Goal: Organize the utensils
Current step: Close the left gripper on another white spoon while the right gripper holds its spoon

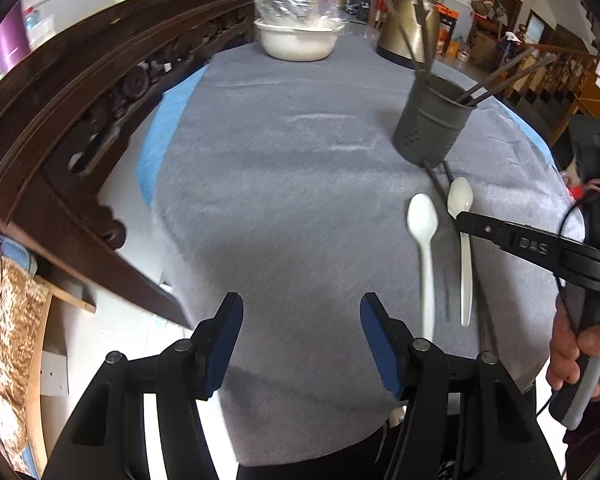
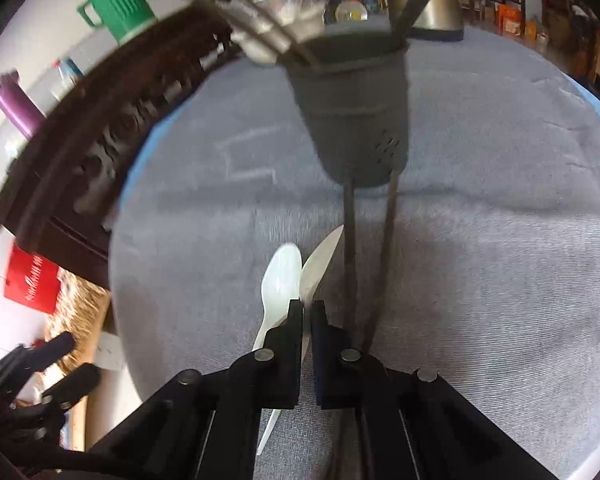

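Two white plastic spoons lie on the grey cloth at the right. The left spoon lies flat. My right gripper is shut on the right spoon just below its bowl, and the spoon is turned on edge. A dark grey utensil holder with several dark chopsticks stands just beyond the spoons. Two dark chopsticks lie on the cloth beside the spoons. My left gripper is open and empty above the cloth, left of the spoons.
A white basin with a plastic-wrapped bowl and a brass kettle stand at the far end of the table. A dark carved wooden rail runs along the left. A green jug sits on it.
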The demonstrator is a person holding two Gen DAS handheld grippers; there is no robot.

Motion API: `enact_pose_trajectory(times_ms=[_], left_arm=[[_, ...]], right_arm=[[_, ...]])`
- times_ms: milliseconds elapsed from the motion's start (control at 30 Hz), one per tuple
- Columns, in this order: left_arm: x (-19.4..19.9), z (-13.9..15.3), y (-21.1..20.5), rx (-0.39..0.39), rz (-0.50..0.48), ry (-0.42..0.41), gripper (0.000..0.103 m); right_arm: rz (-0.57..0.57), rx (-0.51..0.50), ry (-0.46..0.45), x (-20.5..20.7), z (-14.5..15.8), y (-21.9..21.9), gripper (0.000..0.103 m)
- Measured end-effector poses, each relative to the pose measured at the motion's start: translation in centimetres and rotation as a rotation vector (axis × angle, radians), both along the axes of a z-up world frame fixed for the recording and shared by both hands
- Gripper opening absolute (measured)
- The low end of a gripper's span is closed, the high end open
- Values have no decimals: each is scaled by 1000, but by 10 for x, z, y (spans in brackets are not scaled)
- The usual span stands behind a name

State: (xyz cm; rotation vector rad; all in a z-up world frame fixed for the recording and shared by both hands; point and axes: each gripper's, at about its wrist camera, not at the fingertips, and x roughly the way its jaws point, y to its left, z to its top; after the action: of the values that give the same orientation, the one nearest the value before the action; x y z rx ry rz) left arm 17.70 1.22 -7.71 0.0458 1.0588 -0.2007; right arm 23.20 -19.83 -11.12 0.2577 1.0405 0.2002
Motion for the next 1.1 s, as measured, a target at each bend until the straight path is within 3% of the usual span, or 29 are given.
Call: enact_pose_trajectory(times_ms=[133,267,500,633,767,900,1033,1100], left_arm=[[16,2,-27,-3,-50,0,62],[35,-8,-59,-20,-95,41,62],[58,-28,-102,13,-133,96,62],[70,-37,-110,37,-108,116,62],[79,-43,-114,52,-90,123,62],[87,-47,-115,11,-63,139,62],[95,-52,-118,3,-57,151,39],[95,-52,-119,2,-57,143,36]], right_arm=[[-40,89,-42,-10,11,-29,4],[-119,98,-64,-25,17,-67,4],[-167,89,52,-34,-12,-115,4],[-173,84,93,-37,-23,-129,8],[-163,136,149,-32,-28,-141,9],[-171,228,191,-28,-33,-164,9],[-207,313,213,-22,-39,-186,10],[-221,318,218,-19,-39,-192,10]])
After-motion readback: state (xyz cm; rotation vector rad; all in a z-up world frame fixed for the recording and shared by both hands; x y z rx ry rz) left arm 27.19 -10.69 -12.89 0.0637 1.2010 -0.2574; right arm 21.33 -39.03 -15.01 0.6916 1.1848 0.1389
